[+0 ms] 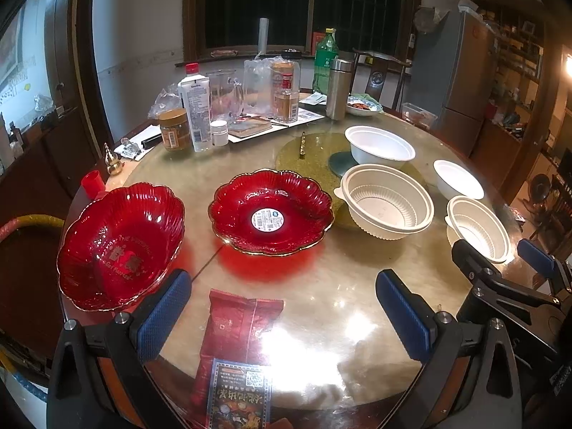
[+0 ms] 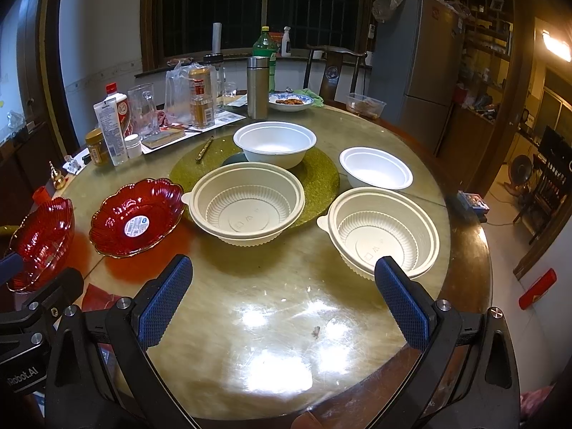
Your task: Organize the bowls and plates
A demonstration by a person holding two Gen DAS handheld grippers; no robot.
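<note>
Left wrist view shows your left tool (image 1: 282, 316) spread wide over the near edge of the round table (image 1: 321, 286), its blue pads holding nothing. Just ahead of its left pad sits the deep red glass bowl (image 1: 119, 246) at the table's edge, and beside that, further toward the middle, the flatter red scalloped plate (image 1: 270, 212) with a white sticker in its centre. A red snack packet (image 1: 237, 336) lies flat between your pads.

Right wrist view has your right tool (image 2: 282, 302) equally wide apart and empty, hovering over bare tabletop. Ahead of you stand four white bowls, all upright and apart from one another: a ribbed bowl (image 2: 246, 203) partly on the green mat (image 2: 318, 178), a second ribbed bowl (image 2: 380, 230) just beyond your right pad, a smooth bowl (image 2: 274, 143) on the mat behind, and a smaller smooth bowl (image 2: 375, 168) to the right of it. Bottles and jars (image 2: 118, 125) crowd the far left of the table.
</note>
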